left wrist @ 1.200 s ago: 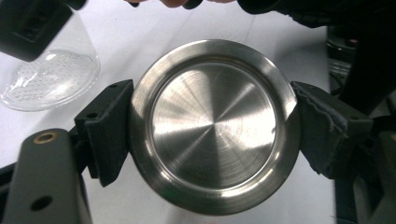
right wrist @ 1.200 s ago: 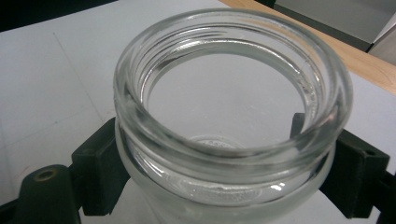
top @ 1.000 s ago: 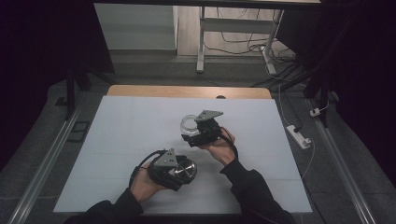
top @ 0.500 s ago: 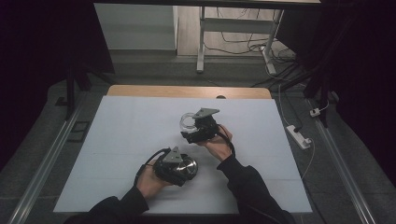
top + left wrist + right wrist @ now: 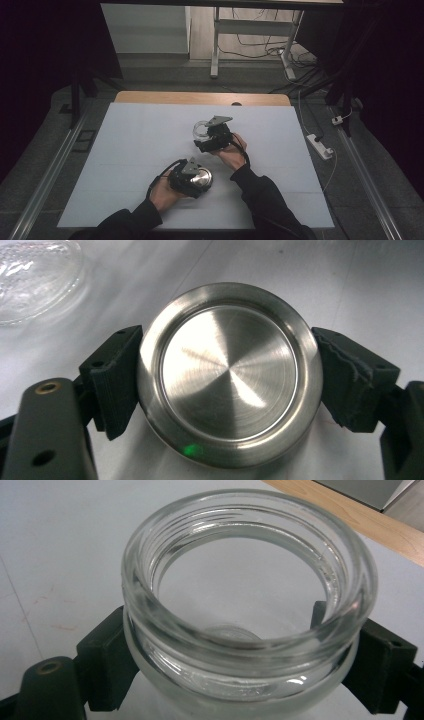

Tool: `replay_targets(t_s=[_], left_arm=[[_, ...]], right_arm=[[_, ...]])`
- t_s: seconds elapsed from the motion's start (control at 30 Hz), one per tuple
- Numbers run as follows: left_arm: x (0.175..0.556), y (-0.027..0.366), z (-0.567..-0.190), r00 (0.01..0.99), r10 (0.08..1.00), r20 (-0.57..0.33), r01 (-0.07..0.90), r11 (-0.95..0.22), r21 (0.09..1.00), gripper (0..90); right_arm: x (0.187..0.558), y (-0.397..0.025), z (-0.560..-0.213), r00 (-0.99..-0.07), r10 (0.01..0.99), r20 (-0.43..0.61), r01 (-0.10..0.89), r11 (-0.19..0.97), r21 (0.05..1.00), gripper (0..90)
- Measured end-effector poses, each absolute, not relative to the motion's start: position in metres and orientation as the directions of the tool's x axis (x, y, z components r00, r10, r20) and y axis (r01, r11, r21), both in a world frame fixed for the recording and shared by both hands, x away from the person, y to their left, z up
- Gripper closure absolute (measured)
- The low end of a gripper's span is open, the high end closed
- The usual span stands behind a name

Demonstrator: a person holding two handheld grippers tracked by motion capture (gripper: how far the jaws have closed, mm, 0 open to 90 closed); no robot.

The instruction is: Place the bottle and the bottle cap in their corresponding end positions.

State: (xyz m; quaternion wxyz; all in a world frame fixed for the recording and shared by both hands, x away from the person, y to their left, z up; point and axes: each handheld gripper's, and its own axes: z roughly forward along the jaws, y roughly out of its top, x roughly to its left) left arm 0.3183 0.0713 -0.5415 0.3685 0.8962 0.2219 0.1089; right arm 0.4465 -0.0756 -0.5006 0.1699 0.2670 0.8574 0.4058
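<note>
Metal lid (image 5: 230, 372), round and brushed, sits clamped between the jaws of the left gripper (image 5: 189, 176) near the front of the white table (image 5: 125, 145); the right gripper (image 5: 215, 135) pinches an open glass jar (image 5: 245, 595) (upright, empty) just behind it.

One camera hangs above the person's side, looking forward and down across the white table (image 5: 130, 150) to the floor beyond. The other two ride the grippers, very near: one looks down on a steel lid (image 5: 230, 372), one into a glass jar (image 5: 247, 600). Both things appear small from above.
</note>
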Motion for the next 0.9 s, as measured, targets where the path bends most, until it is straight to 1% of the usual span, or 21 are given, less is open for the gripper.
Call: replay_targets(t_s=[0.1, 0.3, 0.47, 0.6, 0.73, 0.9], left_arm=[[0.318, 0.069, -0.542, 0.878, 0.477, 0.044, 0.315, -0.643, 0.698, 19.4], [0.323, 0.07, -0.543, 0.879, 0.477, 0.005, 0.343, -0.638, 0.689, 19.1], [0.323, 0.071, -0.542, 0.883, 0.47, 0.001, 0.339, -0.637, 0.692, 18.6], [0.322, 0.072, -0.542, 0.884, 0.468, -0.002, 0.334, -0.629, 0.702, 14.8], [0.322, 0.073, -0.541, 0.884, 0.466, -0.042, 0.352, -0.603, 0.716, 10.7], [0.32, 0.074, -0.537, 0.877, 0.478, -0.047, 0.359, -0.589, 0.724, 6.4]], right_arm=[[0.447, -0.074, -0.505, -0.798, 0.598, -0.075, 0.325, 0.532, 0.782, 15.2], [0.45, -0.078, -0.506, -0.798, 0.601, -0.037, 0.349, 0.511, 0.786, 14.9], [0.451, -0.079, -0.506, -0.803, 0.595, -0.035, 0.351, 0.519, 0.779, 14.6], [0.451, -0.078, -0.505, -0.801, 0.598, -0.032, 0.36, 0.524, 0.772, 13.6], [0.449, -0.079, -0.503, -0.805, 0.592, -0.025, 0.357, 0.518, 0.777, 8.5], [0.447, -0.081, -0.496, -0.81, 0.586, -0.03, 0.344, 0.517, 0.784, 5.1]])
